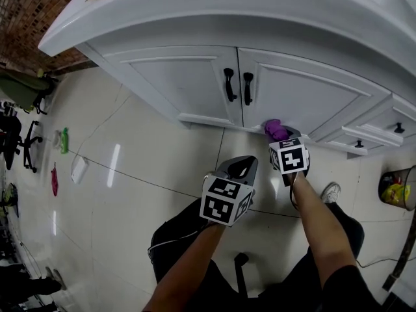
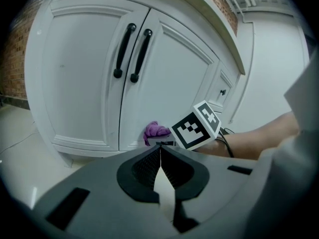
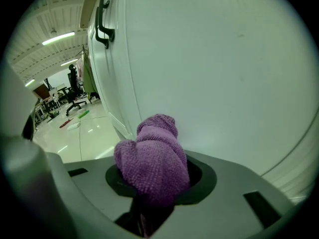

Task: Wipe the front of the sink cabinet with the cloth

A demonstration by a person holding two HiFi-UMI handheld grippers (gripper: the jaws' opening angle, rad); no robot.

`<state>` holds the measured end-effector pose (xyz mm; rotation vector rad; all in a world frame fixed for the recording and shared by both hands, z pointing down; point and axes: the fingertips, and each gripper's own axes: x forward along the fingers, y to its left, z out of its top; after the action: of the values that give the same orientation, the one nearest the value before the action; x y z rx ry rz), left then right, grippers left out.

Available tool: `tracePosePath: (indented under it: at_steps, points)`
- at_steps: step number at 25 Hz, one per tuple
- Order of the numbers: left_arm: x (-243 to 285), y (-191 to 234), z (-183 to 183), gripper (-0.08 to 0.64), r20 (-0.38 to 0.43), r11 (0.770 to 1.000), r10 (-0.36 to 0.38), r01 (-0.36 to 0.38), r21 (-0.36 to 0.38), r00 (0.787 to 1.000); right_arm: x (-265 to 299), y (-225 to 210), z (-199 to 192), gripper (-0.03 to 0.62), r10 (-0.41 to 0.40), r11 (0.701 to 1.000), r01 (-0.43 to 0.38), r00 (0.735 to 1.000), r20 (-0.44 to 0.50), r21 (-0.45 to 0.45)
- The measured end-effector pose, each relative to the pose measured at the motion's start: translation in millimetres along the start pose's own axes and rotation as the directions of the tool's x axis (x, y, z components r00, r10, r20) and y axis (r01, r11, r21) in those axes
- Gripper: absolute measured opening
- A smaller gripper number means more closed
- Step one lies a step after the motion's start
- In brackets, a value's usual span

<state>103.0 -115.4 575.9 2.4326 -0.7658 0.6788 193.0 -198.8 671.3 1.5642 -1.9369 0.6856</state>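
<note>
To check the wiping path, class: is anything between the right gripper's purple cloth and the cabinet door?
Nothing visible: the cloth in the right gripper is up at the door; the shut left gripper hangs back.

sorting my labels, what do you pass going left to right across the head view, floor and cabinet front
green bottle → left door handle → right door handle → purple cloth → lower drawer knob → upper drawer knob

Bunched purple cloth (image 3: 152, 163) pressed against white sink cabinet (image 3: 214, 68) door.
</note>
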Motion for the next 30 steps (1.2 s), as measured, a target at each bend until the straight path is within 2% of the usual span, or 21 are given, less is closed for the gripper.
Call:
tracePosePath:
  at_steps: [10,21,26,30]
  points:
    - [29,-46,0,0.005,-0.04,0.998,-0.044,0.046,0.052,0.998,-37,-61,-29,0.129,-0.076,0.993,0.076,0.997,-0.01,0.087]
    - [54,-80,-5,0.005,-0.033,0.997,-0.067,0.068,0.044,0.997,-75,-109,-59,0.129,-0.153,0.978,0.155,0.988,-0.026,0.141]
    - [60,-86,-18,0.005,-0.044,0.998,-0.062,0.064,0.027,0.997,-87,-130,-72,0.129,-0.205,0.957,0.204,0.979,-0.014,0.207]
    - [66,-90,-27,0.005,-0.059,0.998,-0.06,0.061,0.017,0.996,-89,-141,-85,0.129,-0.211,0.937,0.211,0.977,-0.03,0.277]
